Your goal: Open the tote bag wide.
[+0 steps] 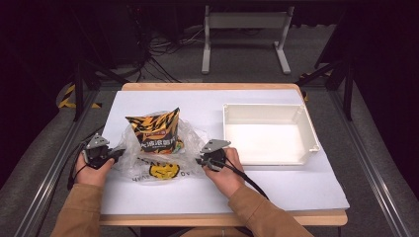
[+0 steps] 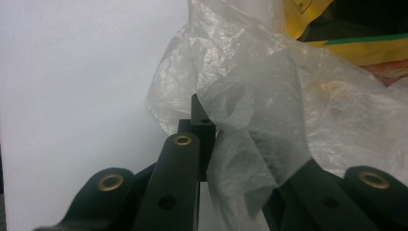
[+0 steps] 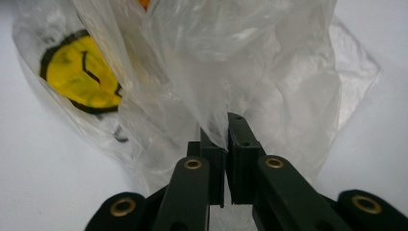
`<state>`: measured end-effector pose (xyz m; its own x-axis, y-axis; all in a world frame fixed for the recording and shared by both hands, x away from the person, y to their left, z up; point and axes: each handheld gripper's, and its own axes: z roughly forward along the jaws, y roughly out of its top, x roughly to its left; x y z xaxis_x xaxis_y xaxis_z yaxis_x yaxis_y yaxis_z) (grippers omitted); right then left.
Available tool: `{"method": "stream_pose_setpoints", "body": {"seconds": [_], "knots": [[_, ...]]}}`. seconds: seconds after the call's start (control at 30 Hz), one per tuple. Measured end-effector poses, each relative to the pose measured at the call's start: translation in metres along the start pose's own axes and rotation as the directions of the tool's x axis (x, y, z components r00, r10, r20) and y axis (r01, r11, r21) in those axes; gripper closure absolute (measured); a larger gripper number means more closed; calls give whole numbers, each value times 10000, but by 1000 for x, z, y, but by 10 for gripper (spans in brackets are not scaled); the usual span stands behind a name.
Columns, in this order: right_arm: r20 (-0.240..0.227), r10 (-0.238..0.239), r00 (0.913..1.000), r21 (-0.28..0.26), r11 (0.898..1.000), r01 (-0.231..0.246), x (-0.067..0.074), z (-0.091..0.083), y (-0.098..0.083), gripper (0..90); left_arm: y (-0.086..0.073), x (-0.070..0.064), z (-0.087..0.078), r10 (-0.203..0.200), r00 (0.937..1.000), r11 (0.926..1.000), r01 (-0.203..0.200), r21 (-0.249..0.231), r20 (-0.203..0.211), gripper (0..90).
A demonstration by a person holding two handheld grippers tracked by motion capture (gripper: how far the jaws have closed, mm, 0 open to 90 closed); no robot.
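A clear plastic bag point(image 1: 190, 138) with a yellow smiley print point(image 1: 164, 171) lies on the white table cover. An orange and black snack packet point(image 1: 155, 129) stands inside it. My left gripper point(image 1: 116, 154) holds the bag's left edge. In the left gripper view the film point(image 2: 250, 86) drapes over one jaw of the gripper point(image 2: 226, 132) and the packet point(image 2: 356, 45) shows behind. At the bag's right edge my right gripper point(image 1: 201, 160) is shut. The right gripper view shows the gripper point(image 3: 225, 137) pinching a fold of the bag point(image 3: 269, 62) beside the smiley point(image 3: 84, 72).
An empty white tray point(image 1: 264, 106) sits on the right half of the table, just beyond my right hand. The white cover point(image 1: 276, 185) spreads bare in front of the tray. A metal stand point(image 1: 244, 22) is on the floor behind the table.
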<state>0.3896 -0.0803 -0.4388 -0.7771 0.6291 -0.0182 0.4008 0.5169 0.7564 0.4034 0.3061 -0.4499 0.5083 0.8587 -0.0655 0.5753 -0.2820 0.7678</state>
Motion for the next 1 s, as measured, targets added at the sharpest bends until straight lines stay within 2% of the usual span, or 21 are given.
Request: {"method": "stream_pose_setpoints", "body": {"seconds": [0.07, 0.1, 0.13, 0.23, 0.33, 0.43, 0.53, 0.63, 0.67, 0.7, 0.77, 0.9, 1.0], "knots": [[-10, 36, 10000, 133, 9999, -36, -1, 2, -2, 867, -1, 2, 2, -82, 10000, 9999, 82, 62, -37, 825], [-40, 163, 9999, 470, 9988, -161, -2, 6, -6, 870, -2, 3, 3, -246, 9997, 9997, 246, 55, 25, 824], [-61, 246, 9997, 281, 9993, -244, -2, 7, -8, 870, -3, 4, 3, -257, 9997, 9997, 257, -33, 48, 822], [-86, 145, 9999, 301, 9994, -142, -2, 6, -8, 851, -3, 3, 1, -242, 9997, 9994, 243, -233, 51, 809], [-211, 233, 9995, 84, 9997, -232, -4, 0, -7, 807, -2, 3, -3, -214, 9998, 9987, 216, -466, 56, 786], [-248, 169, 9995, -263, 9995, -175, -4, -10, -5, 764, -1, 2, -8, -270, 9996, 9966, 275, -774, 73, 713], [-215, 15, 9998, -520, 9986, -26, -2, -22, -5, 714, 0, 0, -15, -326, 9995, 9932, 322, -1117, -9, 578], [-128, 53, 9999, -777, 9970, -63, -1, -33, -8, 662, 2, -2, -28, -491, 9988, 9863, 498, -1575, 81, 485], [-138, 63, 9999, -841, 9964, -74, -2, -36, -9, 641, 4, -2, -33, -517, 9985, 9825, 536, -1782, 156, 468], [-138, 63, 9999, -841, 9964, -74, -2, -36, -9, 641, 4, -2, -33, -517, 9985, 9825, 536, -1782, 156, 453], [-178, 161, 9997, -1044, 9944, -179, -2, -44, -13, 583, 6, -3, -42, -547, 9982, 9759, 589, -2099, 259, 433], [-312, 325, 9990, -1373, 9899, -365, -4, -62, -16, 510, 8, -7, -59, -373, 9991, 9665, 410, -2532, 196, 358], [-455, 507, 9977, -1752, 9828, -579, -6, -76, -13, 506, 9, -10, -69, -309, 9993, 9580, 353, -2844, 202, 338]]}}
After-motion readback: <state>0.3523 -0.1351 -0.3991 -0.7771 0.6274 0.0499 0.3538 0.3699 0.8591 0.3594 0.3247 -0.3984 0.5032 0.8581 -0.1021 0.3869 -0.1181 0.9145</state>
